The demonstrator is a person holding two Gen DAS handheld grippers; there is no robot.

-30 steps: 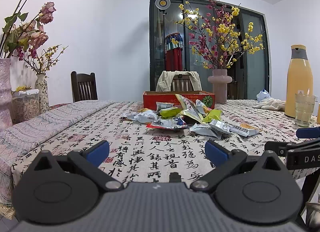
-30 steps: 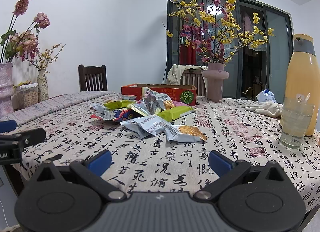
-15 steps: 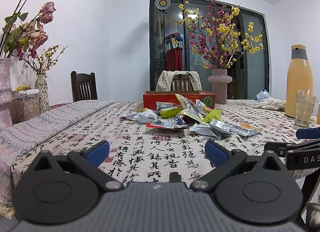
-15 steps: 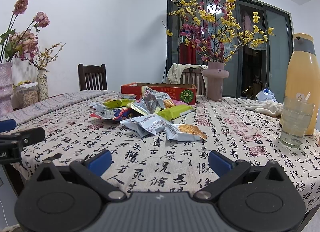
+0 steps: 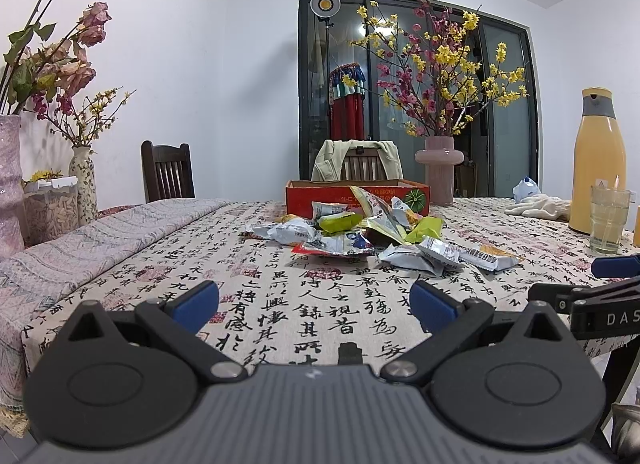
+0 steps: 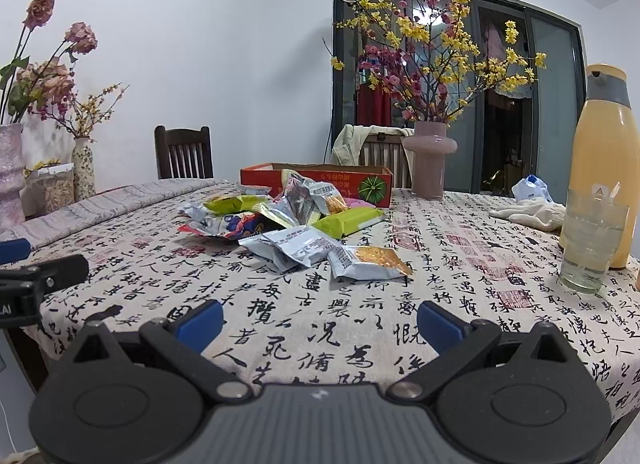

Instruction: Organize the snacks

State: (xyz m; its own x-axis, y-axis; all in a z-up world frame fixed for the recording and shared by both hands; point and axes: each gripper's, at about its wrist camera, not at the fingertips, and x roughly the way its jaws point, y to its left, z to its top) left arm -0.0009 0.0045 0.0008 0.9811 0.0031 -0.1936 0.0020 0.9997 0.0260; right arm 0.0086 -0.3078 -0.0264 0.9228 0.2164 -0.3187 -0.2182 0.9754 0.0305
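Between the near table edge and the pile of snack packets (image 6: 288,224) the tablecloth (image 6: 320,328) lies bare, so there is open room to come in from the front. Behind the pile the red cardboard box (image 6: 320,180) blocks the far side, and the pink vase (image 6: 428,164) stands just beside it. On the right, the drinking glass (image 6: 592,240) and the yellow thermos (image 6: 608,152) narrow the way. The left side, over the folded cloth (image 5: 100,240), is free.
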